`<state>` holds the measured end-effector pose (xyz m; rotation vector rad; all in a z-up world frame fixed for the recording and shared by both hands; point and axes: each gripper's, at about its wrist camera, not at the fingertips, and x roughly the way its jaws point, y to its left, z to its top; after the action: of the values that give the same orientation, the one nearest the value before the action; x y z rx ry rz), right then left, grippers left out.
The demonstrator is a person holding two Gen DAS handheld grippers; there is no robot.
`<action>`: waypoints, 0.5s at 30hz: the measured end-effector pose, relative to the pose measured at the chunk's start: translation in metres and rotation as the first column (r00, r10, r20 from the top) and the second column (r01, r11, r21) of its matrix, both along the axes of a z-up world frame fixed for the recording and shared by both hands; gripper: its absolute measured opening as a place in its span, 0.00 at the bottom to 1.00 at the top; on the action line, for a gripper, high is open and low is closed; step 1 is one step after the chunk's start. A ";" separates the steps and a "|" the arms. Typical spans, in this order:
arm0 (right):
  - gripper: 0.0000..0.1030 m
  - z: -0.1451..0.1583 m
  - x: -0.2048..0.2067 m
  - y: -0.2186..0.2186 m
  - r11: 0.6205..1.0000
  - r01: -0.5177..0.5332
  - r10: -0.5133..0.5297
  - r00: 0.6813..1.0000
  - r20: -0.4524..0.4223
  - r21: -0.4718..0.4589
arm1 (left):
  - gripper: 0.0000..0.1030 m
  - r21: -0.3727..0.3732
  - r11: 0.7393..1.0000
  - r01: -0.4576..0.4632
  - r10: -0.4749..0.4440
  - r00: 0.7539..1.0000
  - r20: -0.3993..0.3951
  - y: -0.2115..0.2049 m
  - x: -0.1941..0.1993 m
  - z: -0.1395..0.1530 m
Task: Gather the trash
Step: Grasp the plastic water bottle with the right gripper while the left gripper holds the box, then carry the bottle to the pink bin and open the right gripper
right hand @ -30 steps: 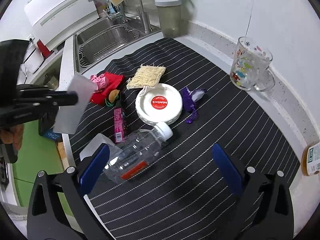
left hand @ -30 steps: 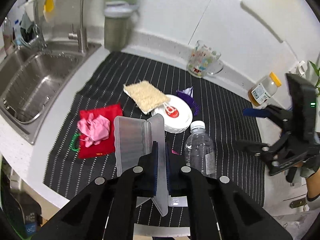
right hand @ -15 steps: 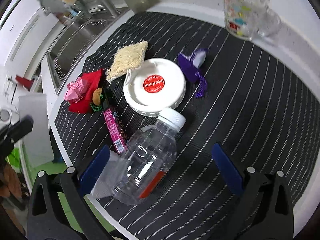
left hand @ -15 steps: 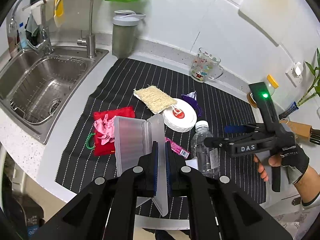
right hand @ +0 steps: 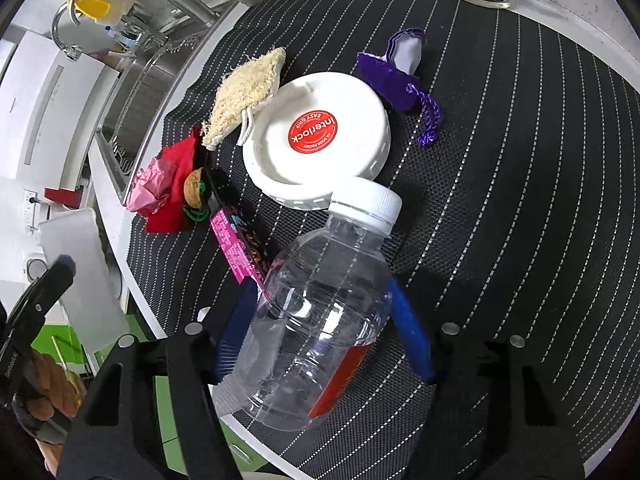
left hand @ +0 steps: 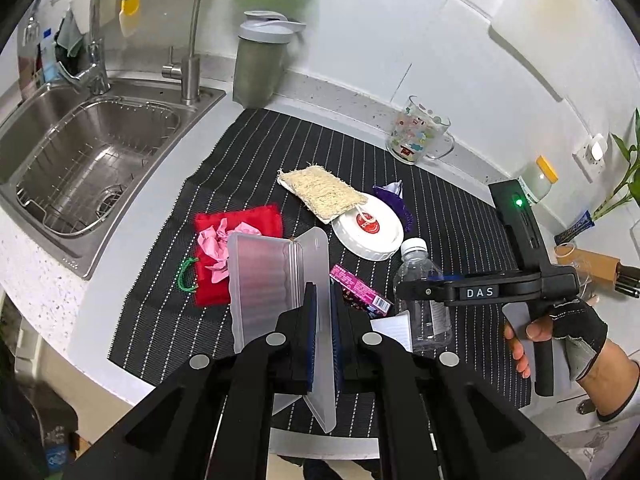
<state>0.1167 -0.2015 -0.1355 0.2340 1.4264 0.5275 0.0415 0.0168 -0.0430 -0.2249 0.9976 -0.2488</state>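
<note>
- Right wrist view: clear plastic bottle (right hand: 320, 316) lies on the striped mat (right hand: 520, 200) near the counter's front edge, white cap toward the white lid (right hand: 316, 140).
- Right gripper (right hand: 320, 332) jaws closing around the bottle (contact unclear).
- Left gripper (left hand: 323, 320) jaws clamped on a translucent plastic case (left hand: 276, 276), above the mat.

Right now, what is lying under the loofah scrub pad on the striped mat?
One end of the loofah pad rests on the rim of the white lid, near the red sticker; the rest lies on the striped mat. Anything else beneath the pad is covered and cannot be seen.
</note>
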 end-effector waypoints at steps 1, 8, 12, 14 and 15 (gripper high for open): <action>0.63 0.004 0.000 -0.002 1.000 -0.001 0.001 1.000 0.010 0.003 | 0.07 -0.001 1.000 -0.003 0.003 1.000 0.002 0.000 0.000 0.001; 0.63 0.051 -0.001 -0.016 0.995 -0.079 0.087 0.979 0.183 -0.055 | 0.07 -0.001 1.000 -0.032 0.032 0.999 0.032 -0.008 -0.007 0.015; 0.63 0.094 -0.011 -0.005 0.965 -0.214 0.253 0.906 0.338 -0.148 | 0.07 0.004 0.996 -0.088 0.087 0.994 0.061 -0.011 -0.022 0.030; 0.63 0.109 -0.018 0.004 0.944 -0.280 0.329 0.861 0.388 -0.177 | 0.07 0.010 0.992 -0.125 0.124 0.990 0.070 -0.010 -0.032 0.037; 0.63 0.113 -0.021 0.006 0.933 -0.305 0.357 0.842 0.405 -0.188 | 0.07 0.014 0.989 -0.146 0.144 0.987 0.074 -0.009 -0.038 0.040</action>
<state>0.0958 -0.1953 -0.0220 -0.2253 1.0532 0.7273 0.0039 0.0076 -0.0031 -0.2681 0.9064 -0.1141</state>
